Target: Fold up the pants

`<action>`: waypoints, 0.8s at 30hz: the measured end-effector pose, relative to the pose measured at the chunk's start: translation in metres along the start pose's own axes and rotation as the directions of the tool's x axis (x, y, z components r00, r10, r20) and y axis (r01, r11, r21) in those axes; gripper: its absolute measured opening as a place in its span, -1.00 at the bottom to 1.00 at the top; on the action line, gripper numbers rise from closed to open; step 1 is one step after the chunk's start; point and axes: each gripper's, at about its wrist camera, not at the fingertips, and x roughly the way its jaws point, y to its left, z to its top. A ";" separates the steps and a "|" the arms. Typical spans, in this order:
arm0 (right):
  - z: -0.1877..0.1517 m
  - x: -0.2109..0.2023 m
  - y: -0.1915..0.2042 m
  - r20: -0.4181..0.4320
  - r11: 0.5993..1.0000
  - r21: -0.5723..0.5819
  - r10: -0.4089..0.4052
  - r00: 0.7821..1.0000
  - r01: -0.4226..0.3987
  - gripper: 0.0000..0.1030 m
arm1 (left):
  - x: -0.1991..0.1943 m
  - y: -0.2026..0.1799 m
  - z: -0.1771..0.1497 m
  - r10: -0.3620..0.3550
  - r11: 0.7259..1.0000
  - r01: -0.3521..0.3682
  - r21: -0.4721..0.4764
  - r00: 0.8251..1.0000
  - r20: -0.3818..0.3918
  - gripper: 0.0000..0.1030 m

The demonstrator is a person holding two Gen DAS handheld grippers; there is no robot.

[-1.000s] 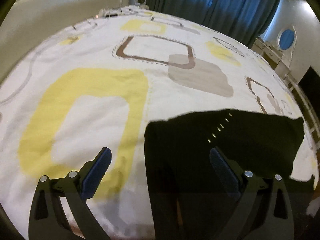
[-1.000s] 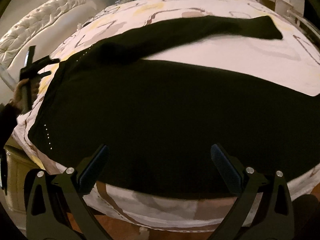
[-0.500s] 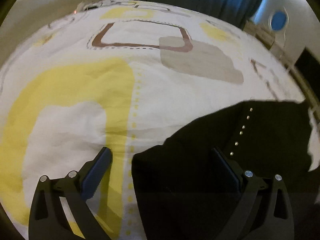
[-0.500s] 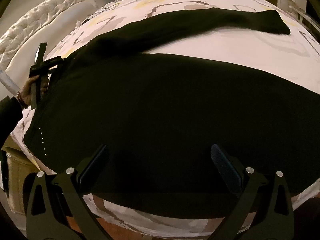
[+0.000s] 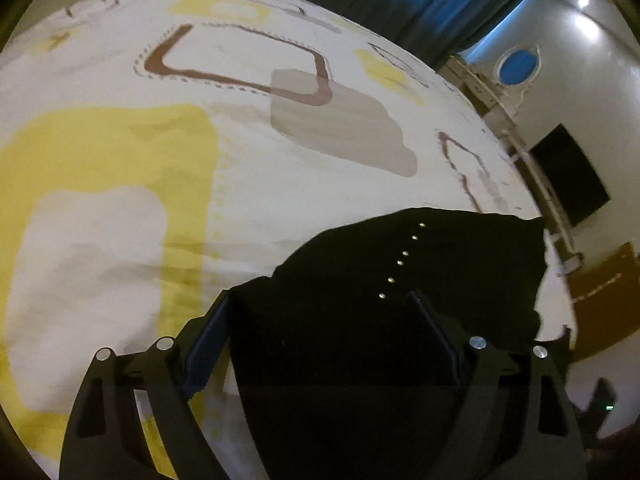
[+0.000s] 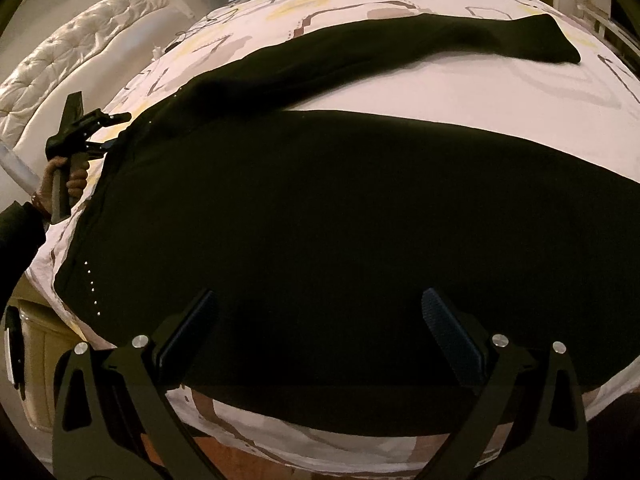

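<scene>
Black pants (image 6: 340,208) lie spread over the patterned bedsheet (image 6: 460,84), with the far leg (image 6: 400,44) angled off to the right. In the left wrist view the waist corner (image 5: 400,300) carries a row of small studs (image 5: 405,253). My left gripper (image 5: 320,320) is low over that corner and its jaws are closing. The black cloth lies between them, and the left finger (image 5: 208,332) sits at the cloth's edge. The right wrist view shows the left gripper (image 6: 100,128) at the waistband, held by a hand (image 6: 68,176). My right gripper (image 6: 318,312) hangs open above the near leg by the bed's front edge.
A tufted white headboard (image 6: 72,60) stands at the left. Blue curtains (image 5: 400,0), a dresser with an oval mirror (image 5: 516,66) and a dark screen (image 5: 568,176) line the far side. A bedside cabinet (image 6: 36,360) and wooden floor (image 6: 248,456) lie below the bed's near edge.
My left gripper has moved in over the waist corner and tilted. Its jaws have narrowed, with the cloth now between them. The right gripper has stayed put.
</scene>
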 end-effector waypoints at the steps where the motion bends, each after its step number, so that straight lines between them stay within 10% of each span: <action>1: 0.001 0.000 0.000 -0.002 1.000 0.000 0.000 1.000 0.000 0.96 | 0.001 0.001 0.000 -0.006 1.000 0.006 -0.003 1.000 -0.006 0.64; 13: 0.005 0.001 -0.002 -0.002 0.999 0.032 0.023 1.000 -0.023 0.96 | 0.006 0.013 0.009 0.047 0.998 -0.045 0.037 0.997 -0.055 0.55; 17: 0.007 0.000 -0.004 -0.003 0.999 0.040 0.034 0.999 -0.034 0.96 | 0.010 0.003 0.008 0.055 0.993 -0.049 0.103 0.997 -0.057 -0.25; 24: 0.013 -0.002 -0.007 -0.003 0.996 0.058 0.068 0.998 -0.068 0.96 | 0.004 0.003 0.004 -0.017 0.996 0.019 0.085 1.000 -0.024 -0.65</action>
